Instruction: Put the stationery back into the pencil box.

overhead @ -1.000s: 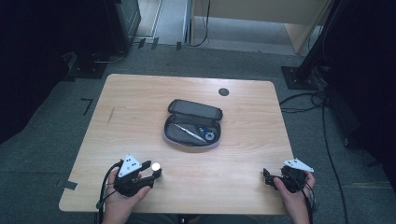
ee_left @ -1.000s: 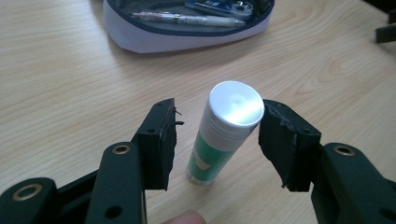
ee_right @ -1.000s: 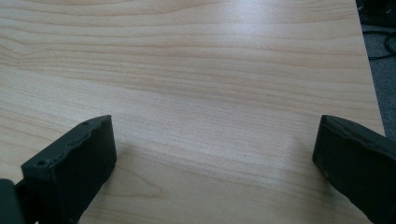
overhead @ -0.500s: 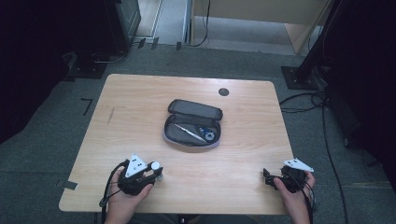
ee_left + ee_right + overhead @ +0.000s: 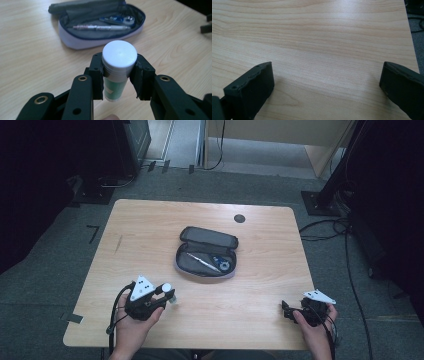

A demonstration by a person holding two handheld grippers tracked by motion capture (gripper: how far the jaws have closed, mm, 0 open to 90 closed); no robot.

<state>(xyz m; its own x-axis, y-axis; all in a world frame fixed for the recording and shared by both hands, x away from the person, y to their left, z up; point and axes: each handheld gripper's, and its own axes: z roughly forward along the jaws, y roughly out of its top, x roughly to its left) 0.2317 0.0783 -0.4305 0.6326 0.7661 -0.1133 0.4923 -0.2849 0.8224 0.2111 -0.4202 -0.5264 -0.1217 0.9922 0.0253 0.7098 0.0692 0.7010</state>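
Note:
A small tube with a white cap (image 5: 119,53) and a green label stands upright between the black jaws of my left gripper (image 5: 119,75), whose pads press on its sides just under the cap. From above, the left gripper (image 5: 167,293) is near the table's front left, with the white cap (image 5: 166,288) at its tip. An open grey pencil case (image 5: 200,236) lies mid-table, holding a silver pen (image 5: 202,261) and a blue item (image 5: 222,263). In the left gripper view, that case (image 5: 75,41) lies just beyond the tube. My right gripper (image 5: 286,310) rests at the front right, its jaws (image 5: 327,85) wide apart over bare wood.
The wooden table (image 5: 150,230) has a black round grommet (image 5: 239,218) near its far edge. Dark stands and cables lie on the grey floor around the table, with a black post base (image 5: 320,200) at the back right.
My left hand has risen a little and shifted toward the case with the white-capped tube in its jaws. The right hand has not moved.

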